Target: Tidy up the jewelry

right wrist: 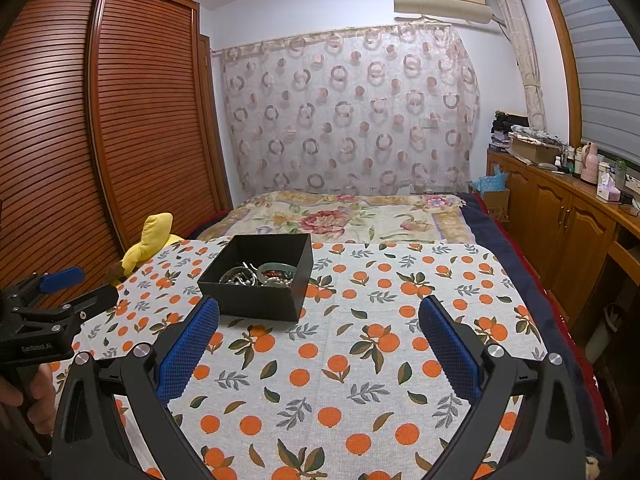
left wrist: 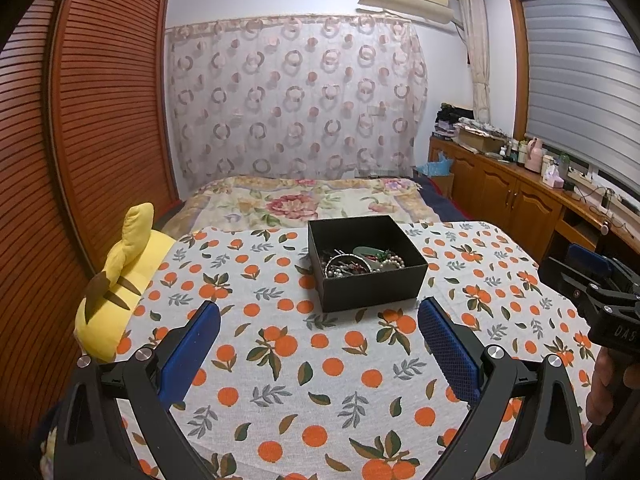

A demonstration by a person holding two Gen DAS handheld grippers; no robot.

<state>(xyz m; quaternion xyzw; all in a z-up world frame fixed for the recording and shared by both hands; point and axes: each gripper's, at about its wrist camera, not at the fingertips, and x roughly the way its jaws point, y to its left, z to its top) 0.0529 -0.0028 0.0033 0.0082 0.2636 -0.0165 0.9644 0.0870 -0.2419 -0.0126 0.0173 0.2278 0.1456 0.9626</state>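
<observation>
Both grippers, left and right, hovering with jaws apart, empty; box of jewelry sitting ahead of the jaws.

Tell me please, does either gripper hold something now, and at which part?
Nothing is held. The left gripper and the right gripper are both open and empty above the orange-print cloth; the jewelry lies in the black box.
</observation>
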